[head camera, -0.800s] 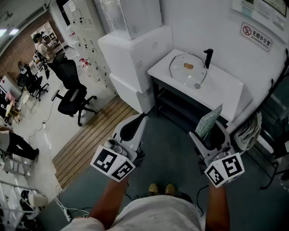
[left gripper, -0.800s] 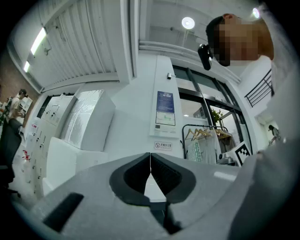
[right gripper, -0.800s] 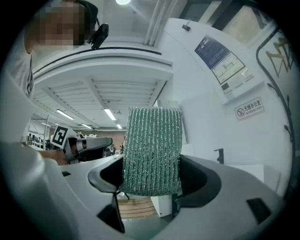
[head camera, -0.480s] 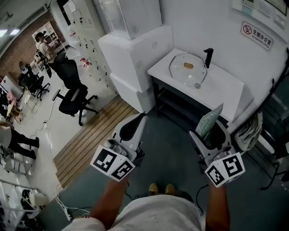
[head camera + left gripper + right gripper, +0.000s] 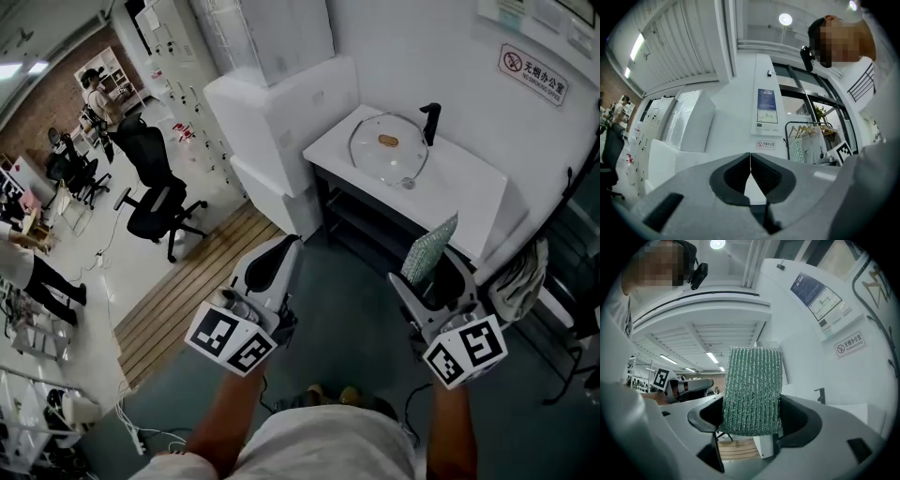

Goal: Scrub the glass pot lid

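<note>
Head view: the glass pot lid (image 5: 388,150) lies at the white worktop's (image 5: 464,192) left end, by the black tap (image 5: 430,120). The left gripper (image 5: 750,161) has its fingers pressed together, empty. The right gripper (image 5: 752,423) pinches a green scrub pad (image 5: 752,385).

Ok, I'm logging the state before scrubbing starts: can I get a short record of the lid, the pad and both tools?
lid: glass pot lid flat on the white counter, beside the black tap
pad: green scouring pad upright in the right tool
left tool: shut, empty
right tool: shut on the pad
contact: none, both tools short of the counter
</note>
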### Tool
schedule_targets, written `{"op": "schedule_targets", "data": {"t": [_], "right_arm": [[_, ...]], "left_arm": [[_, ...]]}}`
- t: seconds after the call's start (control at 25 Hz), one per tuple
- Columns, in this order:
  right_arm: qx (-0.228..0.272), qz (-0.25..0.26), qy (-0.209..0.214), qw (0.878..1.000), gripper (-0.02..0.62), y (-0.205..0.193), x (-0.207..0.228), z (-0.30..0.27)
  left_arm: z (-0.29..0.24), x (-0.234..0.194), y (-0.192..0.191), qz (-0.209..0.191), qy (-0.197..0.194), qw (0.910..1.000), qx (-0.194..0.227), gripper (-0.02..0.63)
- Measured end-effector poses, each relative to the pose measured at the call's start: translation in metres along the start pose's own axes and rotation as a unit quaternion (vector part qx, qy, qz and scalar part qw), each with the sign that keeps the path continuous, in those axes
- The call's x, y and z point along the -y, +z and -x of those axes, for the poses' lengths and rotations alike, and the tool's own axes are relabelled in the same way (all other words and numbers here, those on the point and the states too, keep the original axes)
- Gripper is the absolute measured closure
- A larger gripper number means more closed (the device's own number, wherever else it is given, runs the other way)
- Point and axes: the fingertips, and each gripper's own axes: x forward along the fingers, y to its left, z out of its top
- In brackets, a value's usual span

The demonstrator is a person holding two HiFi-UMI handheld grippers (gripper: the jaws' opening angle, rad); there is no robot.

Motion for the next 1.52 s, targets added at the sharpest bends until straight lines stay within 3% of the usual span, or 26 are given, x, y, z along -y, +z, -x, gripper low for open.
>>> {"op": "schedule_targets", "data": {"t": [0.4,0.76,1.08,1.52], "right_arm": [[-0.007,0.007,0.016,1.0,0.247,-0.001,0.031,0.001],[-0.014,0.012,0.015,1.0,0.247,-0.009,0.056,-0.026],[-0.028,0.019,0.0,0.999,0.247,-0.015,0.089,-0.087],[-0.046,0.024,-0.032,0.998,0.247,-0.016,0.125,-0.22]], "left_arm": [[-0.024,0.011,-0.008,-0.008,0.013,0.9999,-0.004,0.589],[-0.055,-0.012,-0.021,-0.004,0.011,0.9999,-0.005,0.589],[-0.104,-0.067,-0.032,0.004,-0.003,1.0,-0.003,0.589],[-0.186,-0.183,-0.036,0.011,-0.044,0.9989,-0.012,0.589]]}}
